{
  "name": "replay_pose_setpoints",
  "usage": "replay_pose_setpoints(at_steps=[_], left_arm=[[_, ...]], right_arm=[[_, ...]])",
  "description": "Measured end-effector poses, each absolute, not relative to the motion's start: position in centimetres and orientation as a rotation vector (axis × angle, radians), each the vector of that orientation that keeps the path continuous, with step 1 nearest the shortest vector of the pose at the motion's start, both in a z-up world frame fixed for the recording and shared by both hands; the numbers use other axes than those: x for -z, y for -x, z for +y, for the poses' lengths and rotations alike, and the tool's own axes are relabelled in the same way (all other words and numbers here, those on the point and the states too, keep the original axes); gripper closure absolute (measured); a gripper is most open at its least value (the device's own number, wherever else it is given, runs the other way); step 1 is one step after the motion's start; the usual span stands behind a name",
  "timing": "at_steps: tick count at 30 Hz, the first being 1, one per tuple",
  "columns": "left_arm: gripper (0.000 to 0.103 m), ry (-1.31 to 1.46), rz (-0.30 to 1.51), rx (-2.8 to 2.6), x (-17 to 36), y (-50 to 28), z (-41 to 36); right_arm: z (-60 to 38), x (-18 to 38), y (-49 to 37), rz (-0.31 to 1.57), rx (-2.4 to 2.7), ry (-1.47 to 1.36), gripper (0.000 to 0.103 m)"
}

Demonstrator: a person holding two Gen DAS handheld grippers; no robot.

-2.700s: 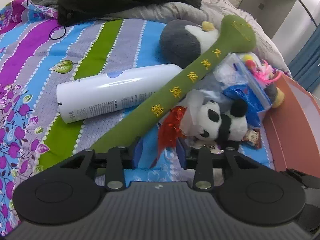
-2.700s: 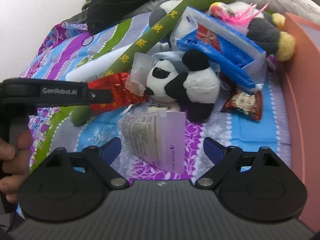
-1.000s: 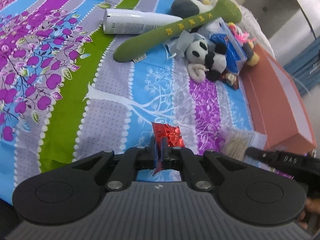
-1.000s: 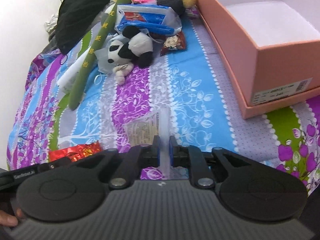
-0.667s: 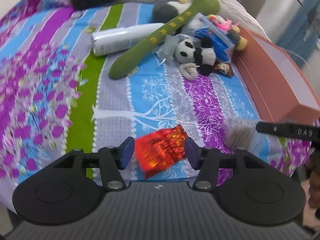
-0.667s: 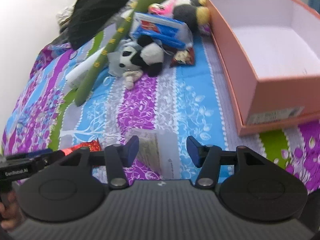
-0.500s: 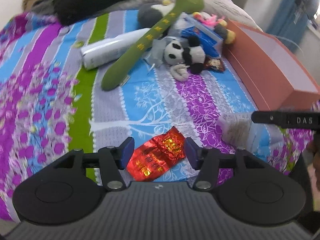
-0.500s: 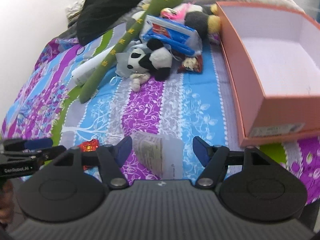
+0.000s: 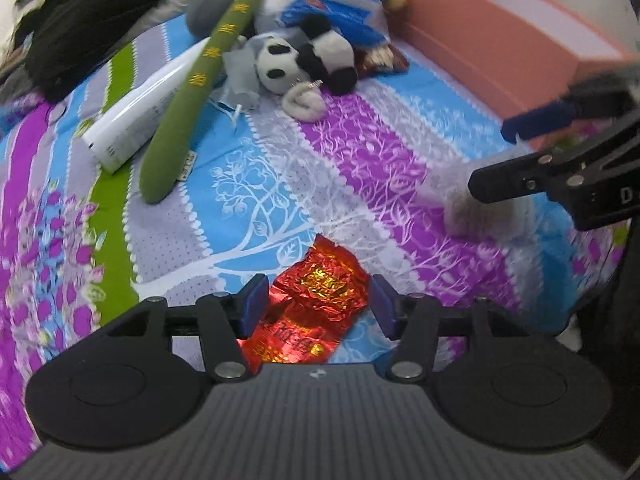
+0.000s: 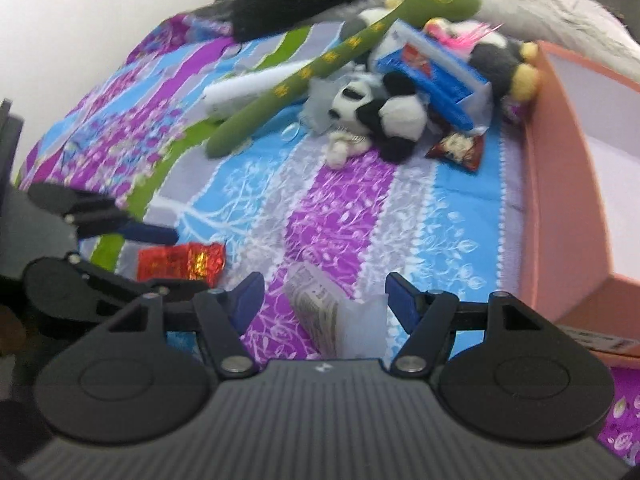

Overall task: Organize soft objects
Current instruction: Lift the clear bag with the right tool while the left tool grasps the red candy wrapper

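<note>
My left gripper [image 9: 316,304] stands wide over the crinkled red foil packet [image 9: 312,304] on the bed; my right gripper [image 10: 324,300] gapes around the clear printed pouch [image 10: 336,316]. I'd lift both clear before reaching for the black-and-white plush panda [image 9: 304,60].

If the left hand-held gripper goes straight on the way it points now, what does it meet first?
Most likely the red foil packet: it lies on the bedspread between the open fingers of the left hand-held gripper, untouched. Depth is unclear, so it might touch the bedspread just beyond.
</note>
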State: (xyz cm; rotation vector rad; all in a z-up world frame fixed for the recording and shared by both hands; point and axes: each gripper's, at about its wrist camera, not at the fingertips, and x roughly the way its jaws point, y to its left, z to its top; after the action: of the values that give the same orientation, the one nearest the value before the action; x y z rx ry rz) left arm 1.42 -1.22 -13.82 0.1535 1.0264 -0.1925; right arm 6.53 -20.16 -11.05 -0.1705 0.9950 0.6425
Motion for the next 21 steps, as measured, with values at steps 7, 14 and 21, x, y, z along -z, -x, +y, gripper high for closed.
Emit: replay_pose_setpoints(at_steps=[7, 14, 21], left_arm=[[0.042, -0.199, 1.034, 0.224, 15.2, -2.2, -1.3], [0.051, -0.146, 1.032, 0.217, 15.4, -2.4, -0.9], [0.063, -0.087, 1.021, 0.189, 14.9, -2.0, -1.0]], right_arm=[[-19.8, 14.0, -7.0, 1.09, -0.688, 0.218, 0.039], [-19.8, 14.6, -6.8, 1.093, -0.691, 0.238, 0.072], [-19.4, 13.7, -6.5, 1.061, -0.663, 0.247, 0.073]])
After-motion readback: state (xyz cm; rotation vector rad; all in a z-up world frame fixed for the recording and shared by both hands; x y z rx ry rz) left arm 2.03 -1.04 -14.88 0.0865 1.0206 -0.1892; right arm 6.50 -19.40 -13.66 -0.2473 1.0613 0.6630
